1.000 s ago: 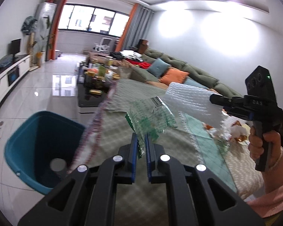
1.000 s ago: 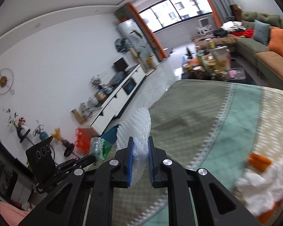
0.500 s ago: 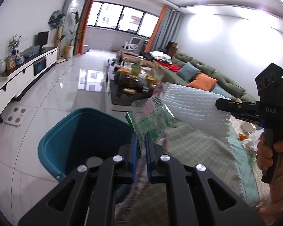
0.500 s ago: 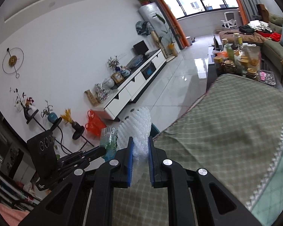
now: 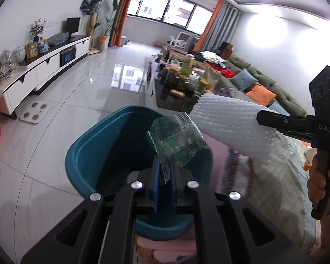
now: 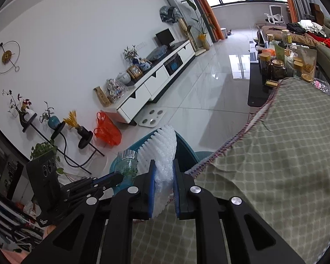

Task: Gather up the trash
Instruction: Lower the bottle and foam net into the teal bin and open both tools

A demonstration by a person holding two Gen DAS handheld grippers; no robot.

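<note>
Left tongs (image 5: 164, 171) pinching wrapper (image 5: 176, 142), over bin (image 5: 88, 154)

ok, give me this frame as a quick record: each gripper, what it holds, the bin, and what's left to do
left gripper: shut on clear green plastic wrapper, held over the bin
right gripper: shut on white foam netting, beside the bin at the table edge
bin: teal, open, on the tile floor beside the table
table: covered with a checked cloth
status: both pieces still gripped, neither dropped in yet
likely next: open the left jaws to drop the wrapper
</note>
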